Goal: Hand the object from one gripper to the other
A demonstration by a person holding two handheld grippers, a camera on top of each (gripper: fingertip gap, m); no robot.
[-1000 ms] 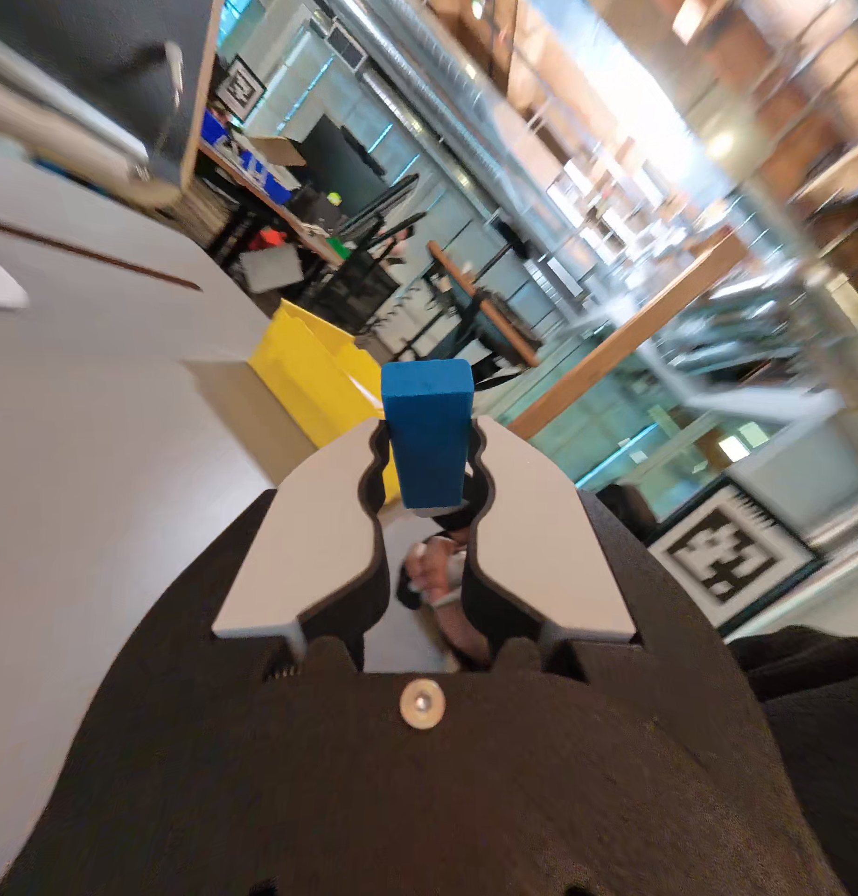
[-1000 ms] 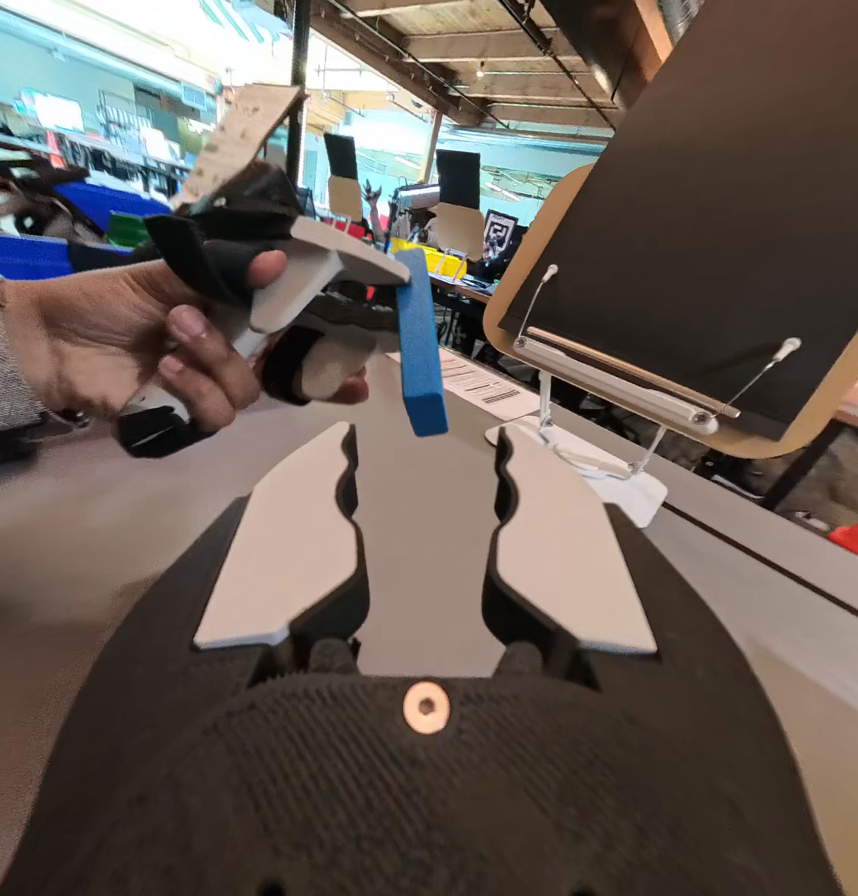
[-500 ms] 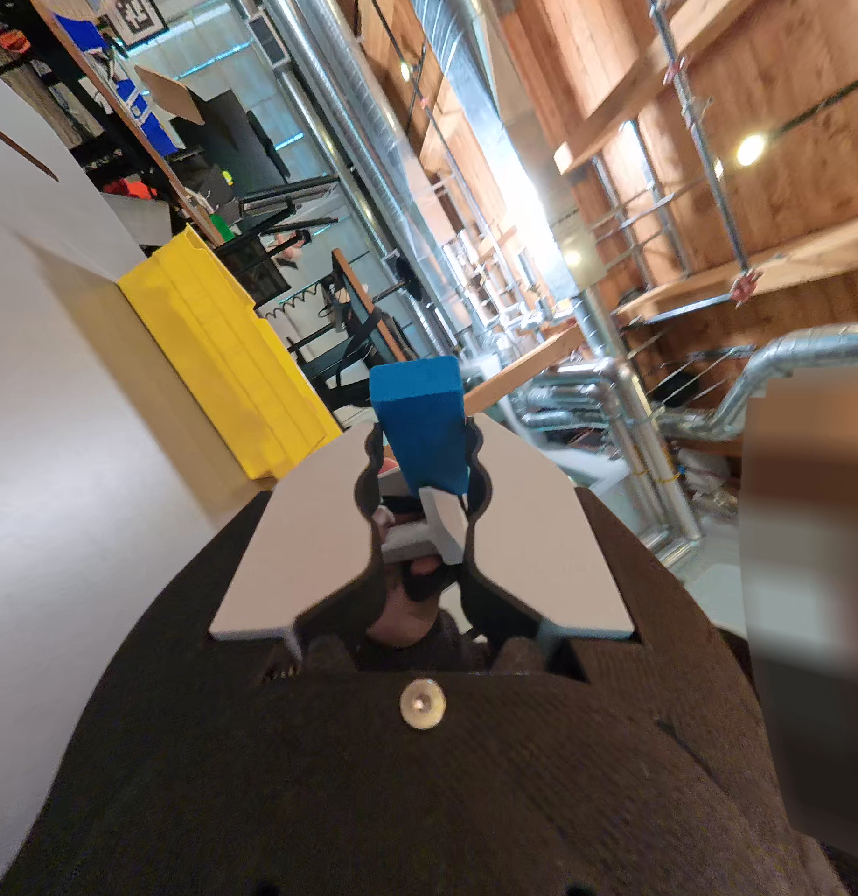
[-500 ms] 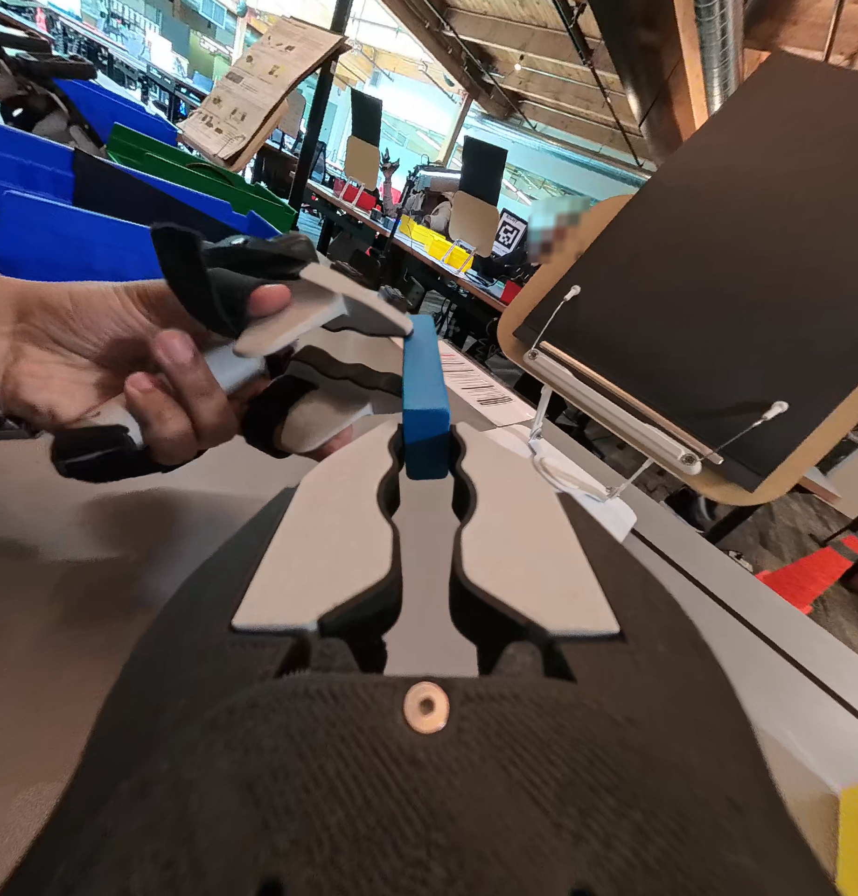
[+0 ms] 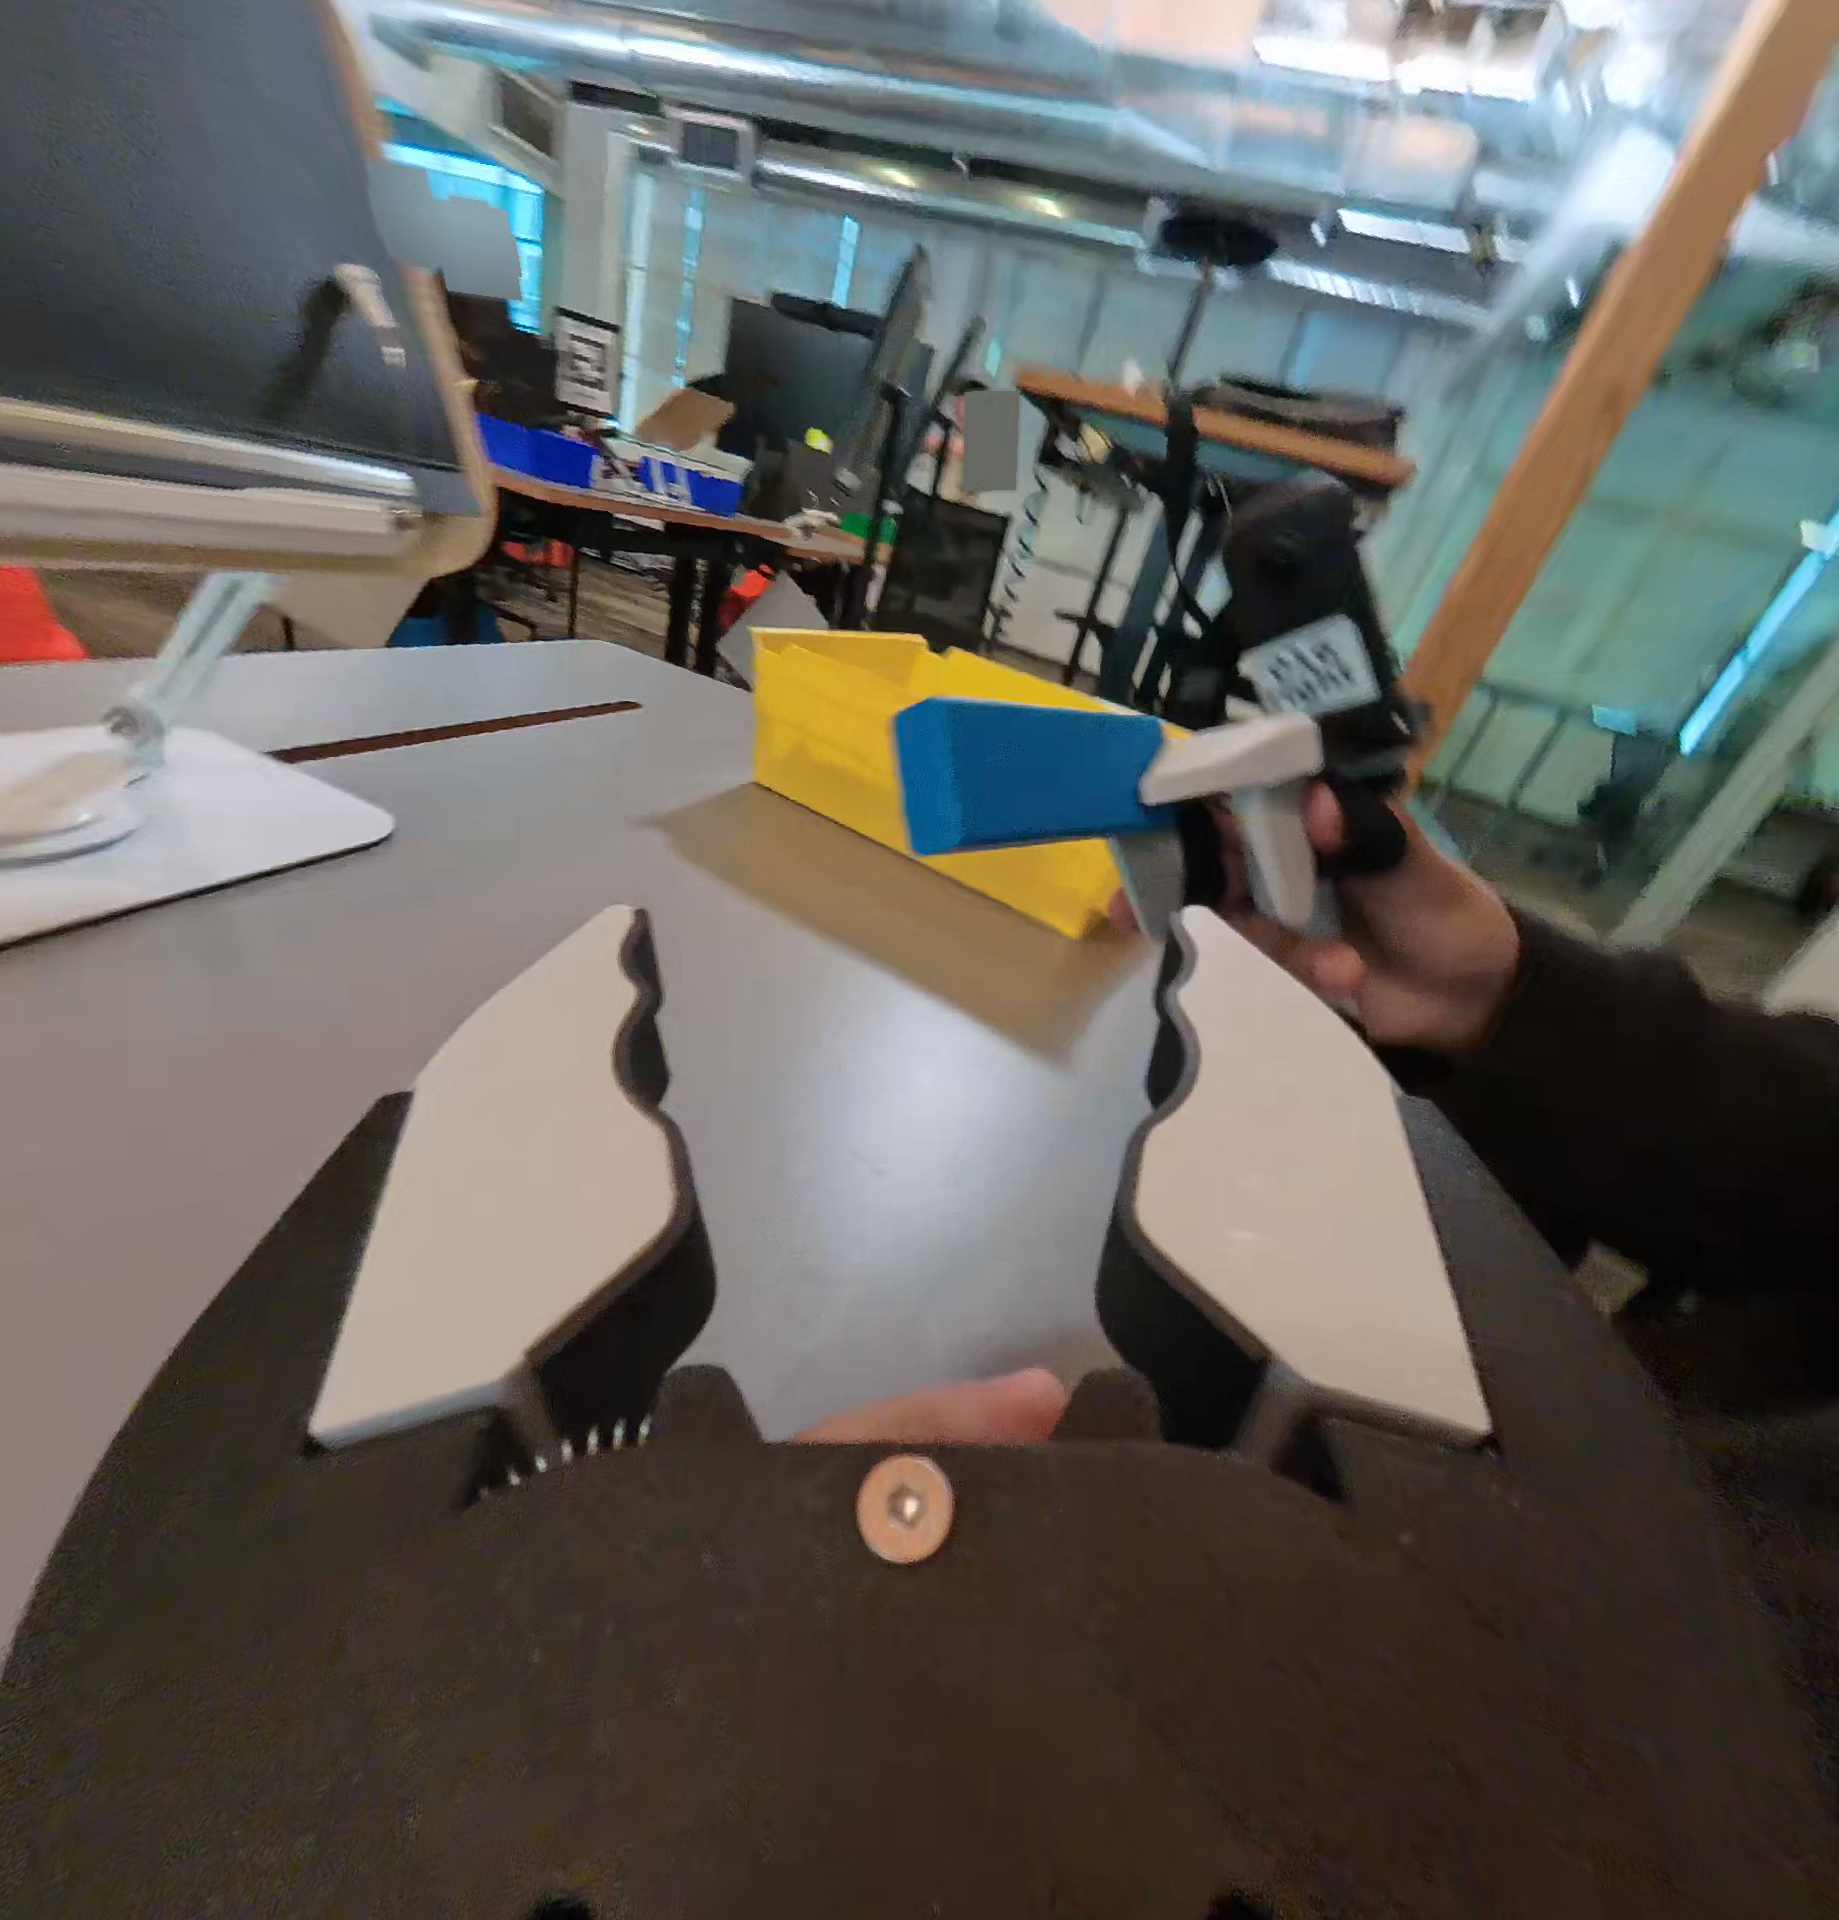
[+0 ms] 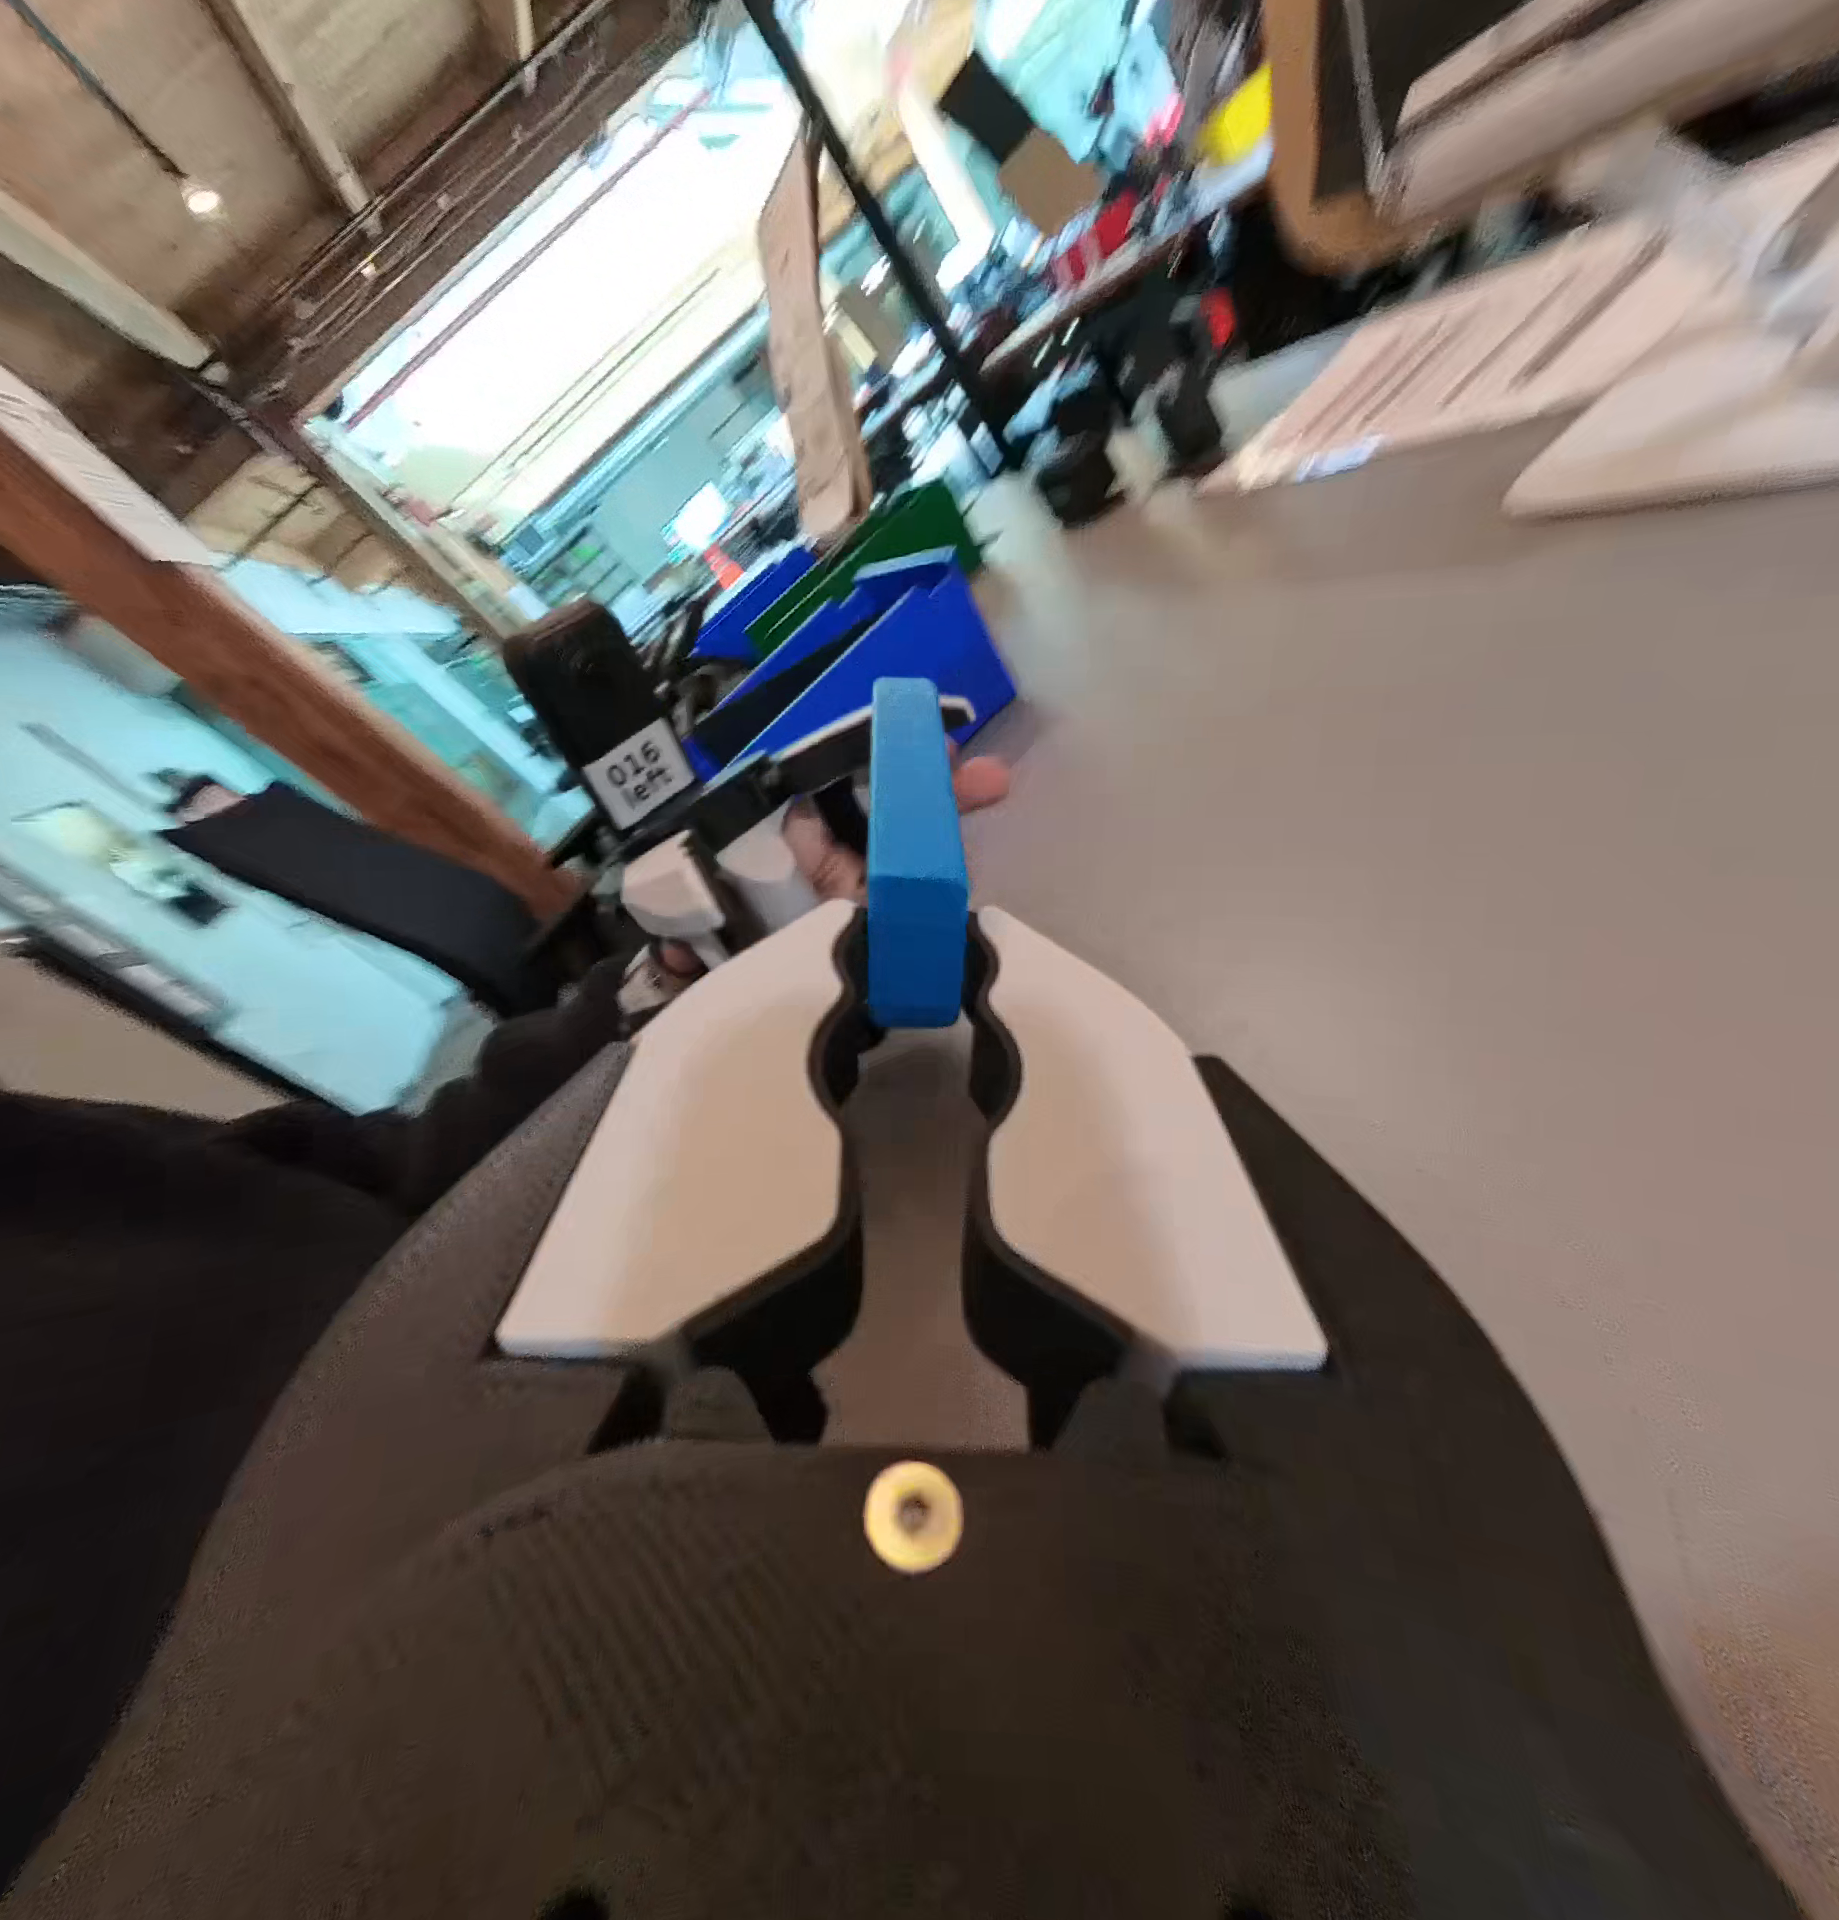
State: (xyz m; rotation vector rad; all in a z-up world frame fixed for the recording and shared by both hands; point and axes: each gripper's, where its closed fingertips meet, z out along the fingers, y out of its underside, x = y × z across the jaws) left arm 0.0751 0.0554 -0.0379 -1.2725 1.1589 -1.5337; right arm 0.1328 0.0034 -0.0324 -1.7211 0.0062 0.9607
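Observation:
The blue block [image 5: 1019,774] is a long foam-like bar. In the right wrist view my right gripper [image 6: 913,925] is shut on the near end of the block [image 6: 915,821], which sticks out forward past the fingertips. In the left wrist view my left gripper [image 5: 902,935] is open and empty above the grey table [image 5: 479,883]. The right gripper [image 5: 1154,821] shows there at the upper right, in a hand [image 5: 1414,956], holding the block level and apart from my left fingers. The left gripper [image 6: 790,810] shows just behind the block in the right wrist view.
A yellow bin [image 5: 842,727] sits at the table's far edge behind the block. A black board on a stand [image 5: 167,260] with a white base [image 5: 167,821] stands at the left. Blue bins [image 6: 894,644] lie beyond the left gripper.
The left gripper has let go of the blue block, opened wide and drawn back. The right gripper stays shut on the block and has swung it away, now level.

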